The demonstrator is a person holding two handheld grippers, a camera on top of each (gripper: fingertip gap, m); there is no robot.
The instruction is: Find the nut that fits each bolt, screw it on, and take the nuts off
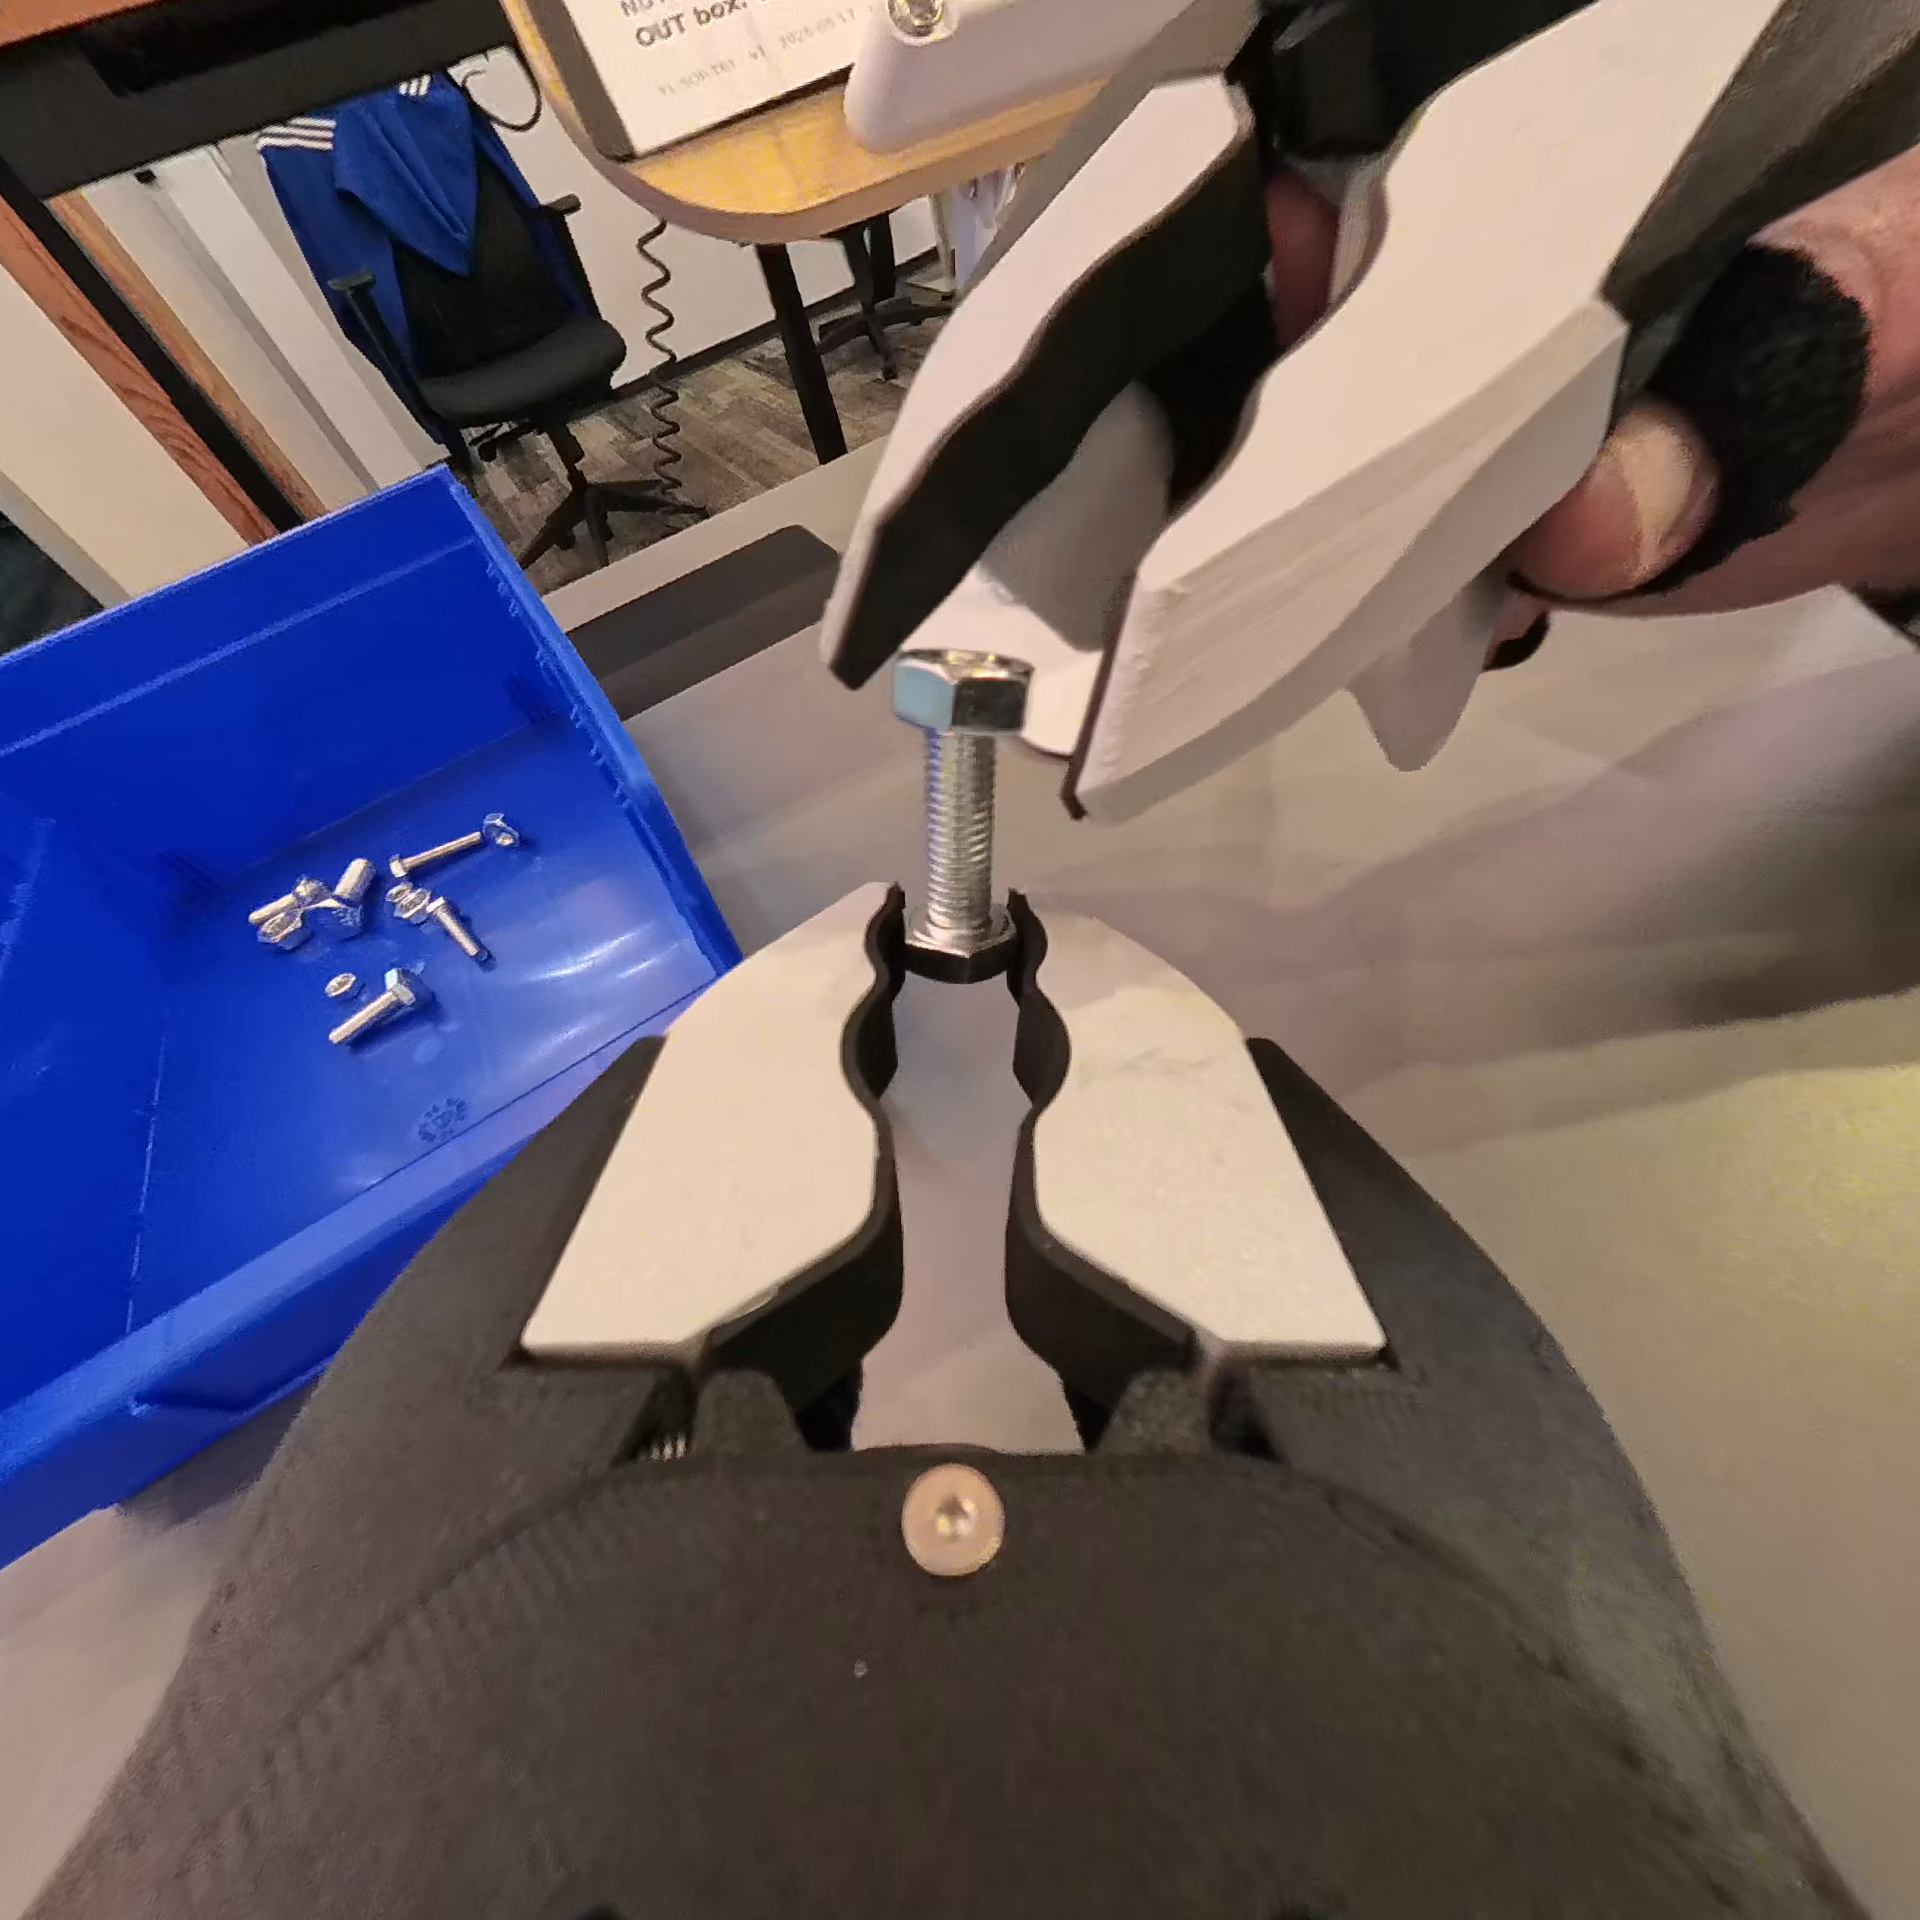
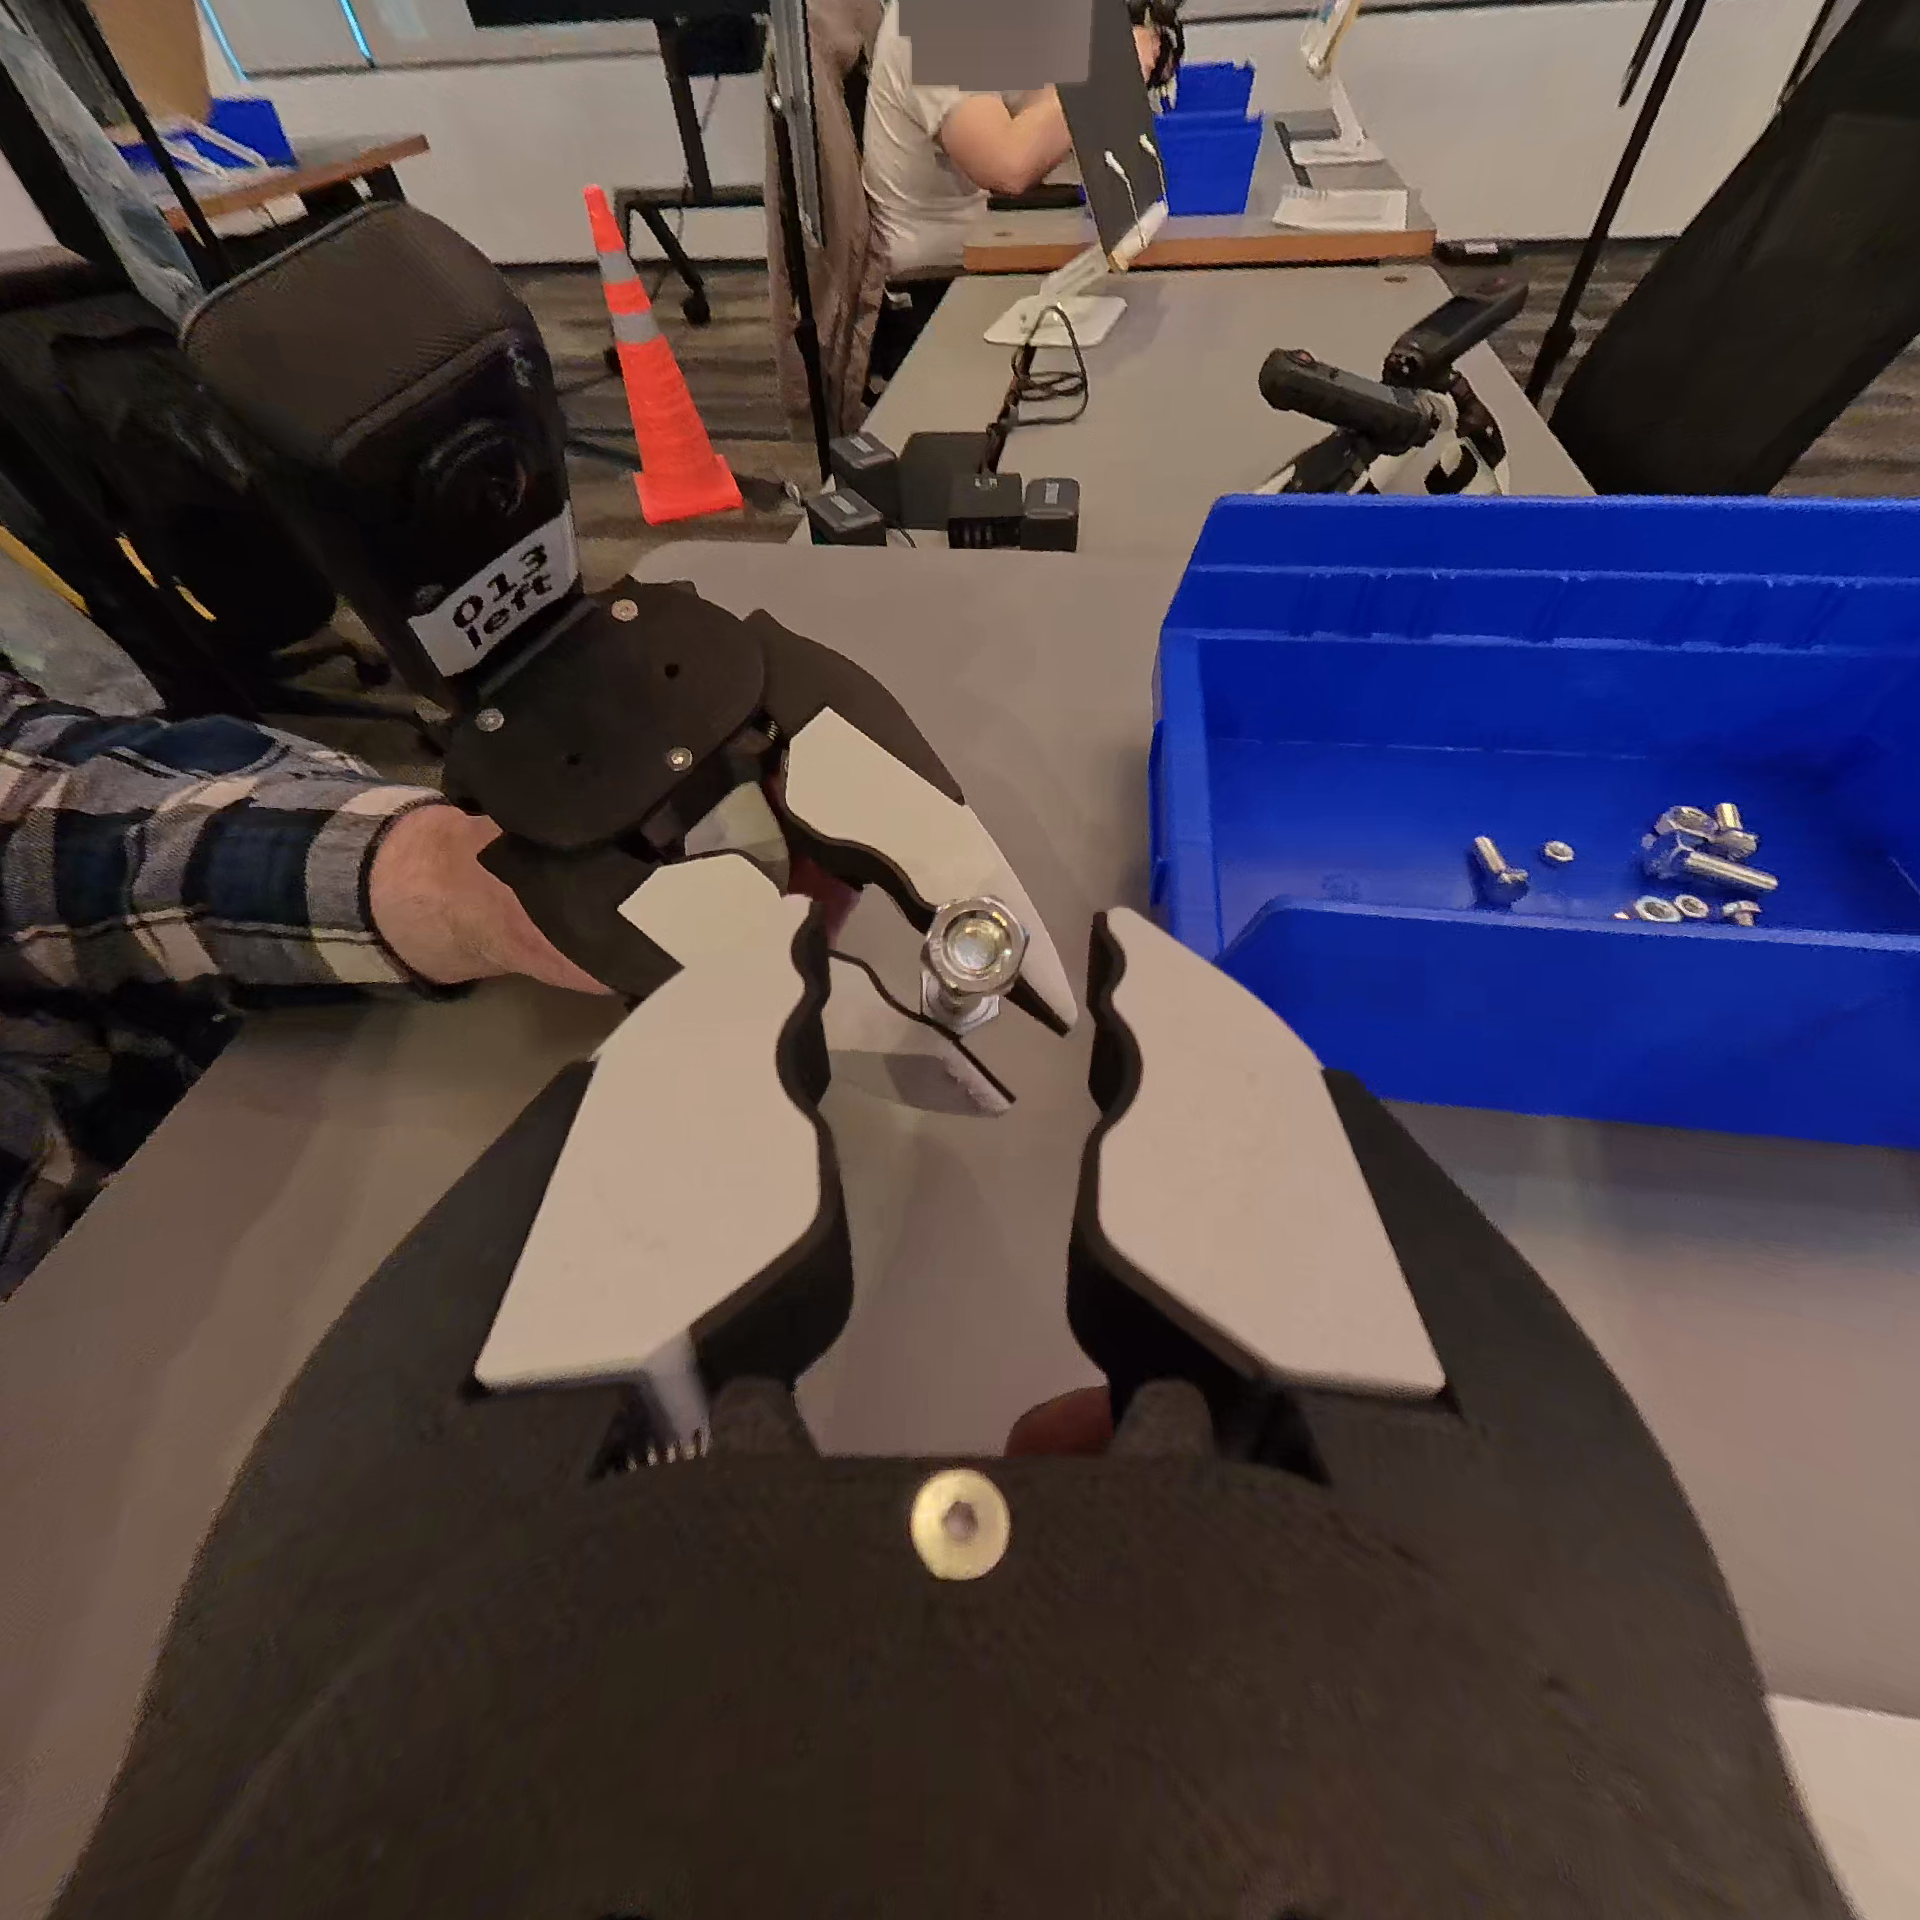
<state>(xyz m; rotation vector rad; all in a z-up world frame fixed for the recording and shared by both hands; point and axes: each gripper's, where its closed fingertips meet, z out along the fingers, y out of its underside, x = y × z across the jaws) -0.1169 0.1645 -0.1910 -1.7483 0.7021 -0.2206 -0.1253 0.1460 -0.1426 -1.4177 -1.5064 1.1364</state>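
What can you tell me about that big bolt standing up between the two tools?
The bolt is shiny silver metal, with a six-sided head on top and a threaded shaft. It stands upright above the grey table. A nut sits on its lower end, clamped by the left tool. The right tool is open around the head, not touching it.

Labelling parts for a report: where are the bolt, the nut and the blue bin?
bolt (image 1: 958, 821): left wrist view, threaded shaft.
nut (image 1: 958, 951): left wrist view, front face.
blue bin (image 2: 1558, 997): right wrist view, front wall.
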